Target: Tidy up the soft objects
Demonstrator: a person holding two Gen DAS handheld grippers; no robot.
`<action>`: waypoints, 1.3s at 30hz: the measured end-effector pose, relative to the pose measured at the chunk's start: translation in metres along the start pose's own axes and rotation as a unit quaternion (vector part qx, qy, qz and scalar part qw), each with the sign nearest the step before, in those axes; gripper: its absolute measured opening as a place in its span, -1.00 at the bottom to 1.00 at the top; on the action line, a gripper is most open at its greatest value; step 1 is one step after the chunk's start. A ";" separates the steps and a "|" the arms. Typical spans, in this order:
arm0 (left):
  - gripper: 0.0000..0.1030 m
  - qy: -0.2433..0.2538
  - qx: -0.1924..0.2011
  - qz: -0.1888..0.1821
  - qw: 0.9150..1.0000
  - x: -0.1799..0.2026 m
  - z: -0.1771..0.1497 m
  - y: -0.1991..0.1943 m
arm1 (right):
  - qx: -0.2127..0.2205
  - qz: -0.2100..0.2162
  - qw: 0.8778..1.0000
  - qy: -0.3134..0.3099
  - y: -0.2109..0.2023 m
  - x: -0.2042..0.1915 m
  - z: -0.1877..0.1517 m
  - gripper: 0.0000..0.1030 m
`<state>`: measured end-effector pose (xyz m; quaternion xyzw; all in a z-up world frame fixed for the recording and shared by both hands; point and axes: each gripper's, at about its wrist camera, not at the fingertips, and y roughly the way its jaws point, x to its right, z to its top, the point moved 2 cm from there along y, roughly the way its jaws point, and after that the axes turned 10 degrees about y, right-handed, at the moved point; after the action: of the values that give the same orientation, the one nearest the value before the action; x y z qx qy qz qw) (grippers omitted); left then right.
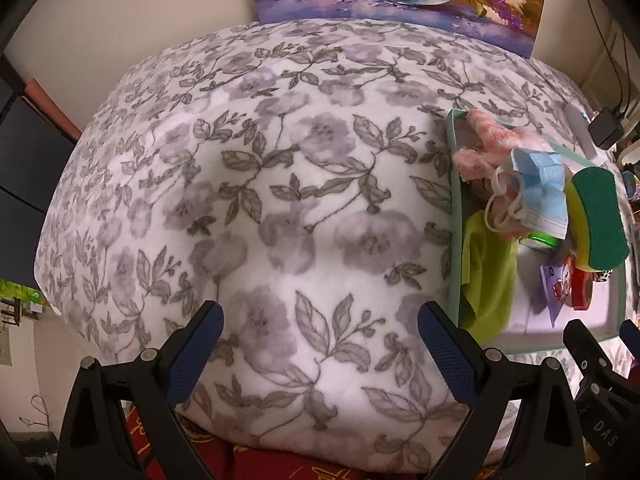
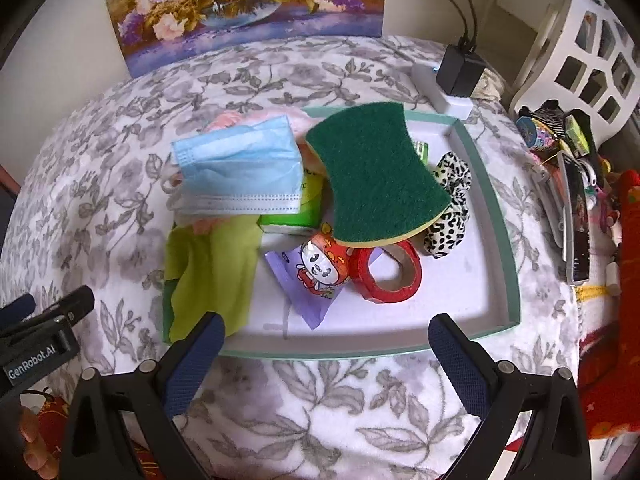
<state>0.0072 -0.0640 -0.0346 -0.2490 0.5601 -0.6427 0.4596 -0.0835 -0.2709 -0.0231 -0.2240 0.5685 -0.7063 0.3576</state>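
Left hand-held gripper [image 1: 320, 336] hovers open and empty over the floral blanket [image 1: 280, 168], left of the tray [image 2: 496, 216]; right hand-held gripper [image 2: 326, 344], jaws spread, faces its near rim. Inside lie mask [image 2: 240, 172], sponge [image 2: 372, 176], scrunchie [image 2: 450, 208]. Best taken singly, topmost first.

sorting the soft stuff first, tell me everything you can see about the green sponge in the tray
The sponge is a waisted, hourglass-shaped pad: a dark green fibrous scouring layer on top and a yellow foam layer showing along its near edge. It looks dry and intact. It lies tilted atop the pile in the teal-rimmed tray, resting over the red tape roll and against the leopard-print scrunchie, beside the blue face mask. Neither gripper touches it.
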 end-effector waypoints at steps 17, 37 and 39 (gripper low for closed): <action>0.90 -0.005 0.017 0.008 1.000 -0.008 -0.011 -0.019 | 0.011 0.023 1.000 0.009 -0.019 0.001 -0.007 1.00; 0.90 -0.003 0.012 0.011 1.000 -0.009 -0.013 -0.020 | -0.003 0.037 0.999 -0.003 -0.014 -0.006 -0.009 1.00; 0.90 -0.003 0.008 0.013 1.000 -0.009 -0.013 -0.019 | -0.004 0.036 0.999 -0.003 -0.014 -0.006 -0.009 1.00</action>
<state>-0.0054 -0.0504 -0.0179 -0.2396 0.5569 -0.6404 0.4715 -0.0898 -0.2590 -0.0115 -0.2069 0.5780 -0.6899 0.3836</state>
